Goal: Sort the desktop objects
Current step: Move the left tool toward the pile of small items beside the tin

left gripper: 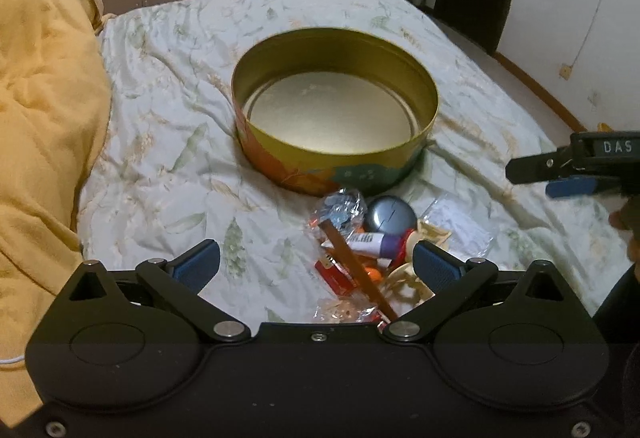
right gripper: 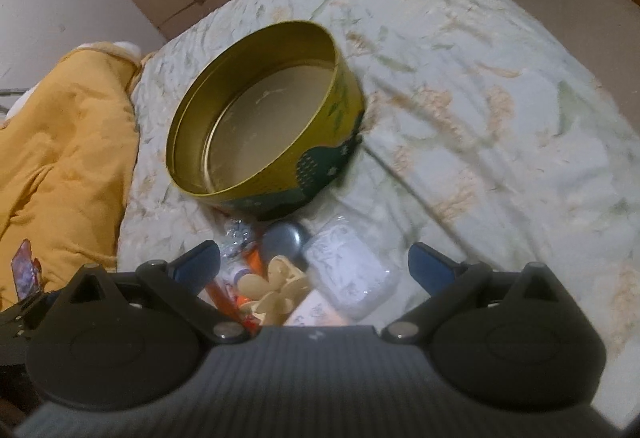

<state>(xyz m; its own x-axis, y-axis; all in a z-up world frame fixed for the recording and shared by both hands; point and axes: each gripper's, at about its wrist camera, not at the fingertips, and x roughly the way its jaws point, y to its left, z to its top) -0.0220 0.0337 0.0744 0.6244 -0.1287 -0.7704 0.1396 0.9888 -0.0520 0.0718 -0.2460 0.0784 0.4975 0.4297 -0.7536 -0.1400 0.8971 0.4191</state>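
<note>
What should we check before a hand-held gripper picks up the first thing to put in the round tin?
1. Round tin has room: ok, nothing inside it.
2. Left hand-held gripper open and holding nothing: ok.
3. Right hand-held gripper open and holding nothing: ok.
4. Pile of small things close to the tin: ok, just in front of it.
5. Grey round case free to grab: ok, it lies on top.
6. Tin steady on the wrinkled sheet: cannot tell.
</note>
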